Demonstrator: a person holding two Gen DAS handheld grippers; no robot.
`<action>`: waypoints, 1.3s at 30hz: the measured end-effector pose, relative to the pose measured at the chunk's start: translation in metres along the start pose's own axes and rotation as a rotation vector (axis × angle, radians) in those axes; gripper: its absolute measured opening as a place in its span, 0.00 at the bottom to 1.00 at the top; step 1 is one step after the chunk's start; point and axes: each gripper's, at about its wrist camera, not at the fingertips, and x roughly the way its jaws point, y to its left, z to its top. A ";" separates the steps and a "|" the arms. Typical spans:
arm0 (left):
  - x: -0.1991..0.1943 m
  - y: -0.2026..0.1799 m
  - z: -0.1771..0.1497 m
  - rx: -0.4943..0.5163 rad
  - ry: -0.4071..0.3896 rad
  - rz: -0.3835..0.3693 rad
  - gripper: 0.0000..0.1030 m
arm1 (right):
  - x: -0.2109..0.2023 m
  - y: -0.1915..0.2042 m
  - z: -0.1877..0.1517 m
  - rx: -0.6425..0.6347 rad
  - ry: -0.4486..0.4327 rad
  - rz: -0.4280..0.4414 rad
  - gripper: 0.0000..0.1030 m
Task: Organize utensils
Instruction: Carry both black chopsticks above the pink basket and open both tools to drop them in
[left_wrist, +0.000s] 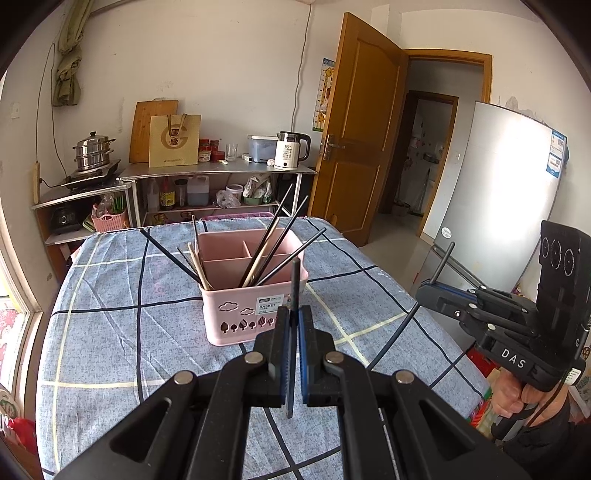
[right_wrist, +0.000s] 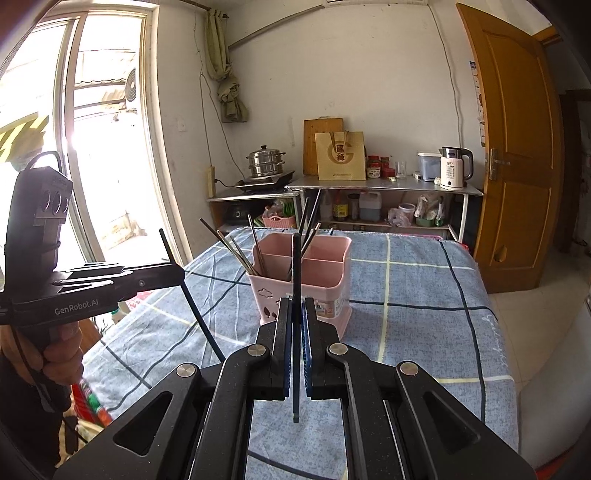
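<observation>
A pink divided utensil basket (left_wrist: 255, 291) stands on the blue checked tablecloth (left_wrist: 122, 317) and holds several chopsticks (left_wrist: 273, 247). It also shows in the right wrist view (right_wrist: 306, 280). My left gripper (left_wrist: 293, 314) is shut on a black chopstick (left_wrist: 294, 284), held upright just in front of the basket. My right gripper (right_wrist: 296, 306) is shut on another black chopstick (right_wrist: 296, 266), also near the basket. The right gripper shows in the left wrist view (left_wrist: 436, 295) off the table's right edge; the left gripper shows in the right wrist view (right_wrist: 173, 273) at the left.
Metal shelves (left_wrist: 218, 171) stand behind the table with a kettle (left_wrist: 290, 149), a steamer pot (left_wrist: 92, 149), jars and bottles. A wooden door (left_wrist: 354, 129) and a fridge (left_wrist: 495, 199) are to the right. A window (right_wrist: 99, 129) is to the left.
</observation>
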 end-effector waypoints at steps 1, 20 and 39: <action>0.000 0.001 0.001 -0.001 -0.001 0.000 0.05 | 0.001 0.001 0.001 -0.001 -0.001 0.004 0.05; -0.008 0.026 0.061 -0.034 -0.076 0.041 0.05 | 0.026 0.017 0.062 -0.027 -0.092 0.068 0.05; -0.008 0.046 0.129 -0.035 -0.207 0.067 0.05 | 0.051 0.026 0.118 -0.048 -0.225 0.068 0.05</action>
